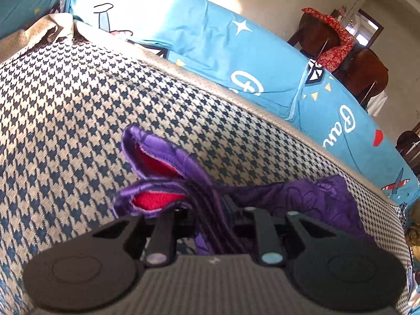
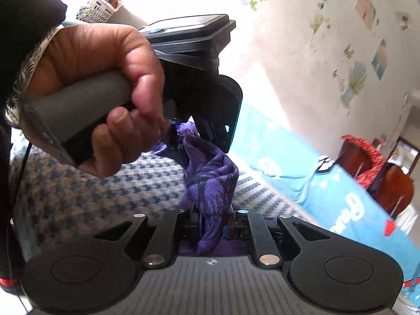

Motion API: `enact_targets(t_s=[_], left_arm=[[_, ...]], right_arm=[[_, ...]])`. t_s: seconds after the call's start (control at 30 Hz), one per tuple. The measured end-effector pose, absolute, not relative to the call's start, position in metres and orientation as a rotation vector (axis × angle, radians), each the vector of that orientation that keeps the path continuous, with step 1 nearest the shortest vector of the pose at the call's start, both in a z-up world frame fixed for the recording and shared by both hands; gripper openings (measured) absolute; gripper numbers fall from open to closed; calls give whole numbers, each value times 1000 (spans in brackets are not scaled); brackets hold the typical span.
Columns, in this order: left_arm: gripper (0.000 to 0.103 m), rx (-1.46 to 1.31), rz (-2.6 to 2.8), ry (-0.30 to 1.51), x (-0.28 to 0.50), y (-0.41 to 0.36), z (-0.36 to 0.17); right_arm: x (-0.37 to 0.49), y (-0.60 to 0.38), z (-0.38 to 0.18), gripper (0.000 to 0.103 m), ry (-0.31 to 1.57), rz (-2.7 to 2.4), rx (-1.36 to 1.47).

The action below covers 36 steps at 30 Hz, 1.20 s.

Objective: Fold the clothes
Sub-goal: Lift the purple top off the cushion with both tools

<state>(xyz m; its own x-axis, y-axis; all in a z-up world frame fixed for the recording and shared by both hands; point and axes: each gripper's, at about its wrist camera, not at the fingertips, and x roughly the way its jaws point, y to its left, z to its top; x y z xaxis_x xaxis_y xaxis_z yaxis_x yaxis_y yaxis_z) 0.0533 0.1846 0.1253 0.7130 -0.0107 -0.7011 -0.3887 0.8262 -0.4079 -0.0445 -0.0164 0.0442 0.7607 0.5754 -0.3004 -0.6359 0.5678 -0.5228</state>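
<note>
A purple garment (image 1: pixel 302 194) with a red lining (image 1: pixel 155 162) lies on a houndstooth cover (image 1: pixel 78 99). My left gripper (image 1: pixel 210 210) is shut on a bunched fold of it, and two cuff-like openings stick out just past the fingers. In the right wrist view the same purple garment (image 2: pixel 212 173) hangs taut between both tools. My right gripper (image 2: pixel 212 218) is shut on its lower end. Above it, a hand (image 2: pixel 92 60) holds the left gripper (image 2: pixel 178 136), which clamps the upper end.
A blue printed sheet (image 1: pixel 236 52) covers the surface beyond the houndstooth cover. Wooden chairs draped with red cloth (image 1: pixel 333 39) stand at the far right by a doorway. A white basket (image 2: pixel 97 5) sits at the top left, and pictures hang on the wall (image 2: pixel 365 8).
</note>
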Motion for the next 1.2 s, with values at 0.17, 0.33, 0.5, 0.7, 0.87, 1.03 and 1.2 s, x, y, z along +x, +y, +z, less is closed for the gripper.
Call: enact_targets(t_s=[0.17,0.33,0.5,0.7,0.87,1.03,1.2], left_arm=[[18,-553,186,714,64,151,151],[18,-515,135,691,93,109,179],[18,-469,70,687,128,63,199],[18,-412,-14,709,173,6,202],[18,-344,-50,763,209,-36,180],[18,-327,-63,819,230,-59,152],[18,-311,-74,844,241,-75,139]], right_arm=[[-25,-44,59,12,72,654,-614],[-1,-73,78,12,56,581,-561],[33,-93,86,12,49,512,-524],[59,-134,104,12,89,417,-456],[75,-160,108,12,199,346,-394],[81,-175,103,12,296,310,-379],[75,-187,97,12,361,290,-368]])
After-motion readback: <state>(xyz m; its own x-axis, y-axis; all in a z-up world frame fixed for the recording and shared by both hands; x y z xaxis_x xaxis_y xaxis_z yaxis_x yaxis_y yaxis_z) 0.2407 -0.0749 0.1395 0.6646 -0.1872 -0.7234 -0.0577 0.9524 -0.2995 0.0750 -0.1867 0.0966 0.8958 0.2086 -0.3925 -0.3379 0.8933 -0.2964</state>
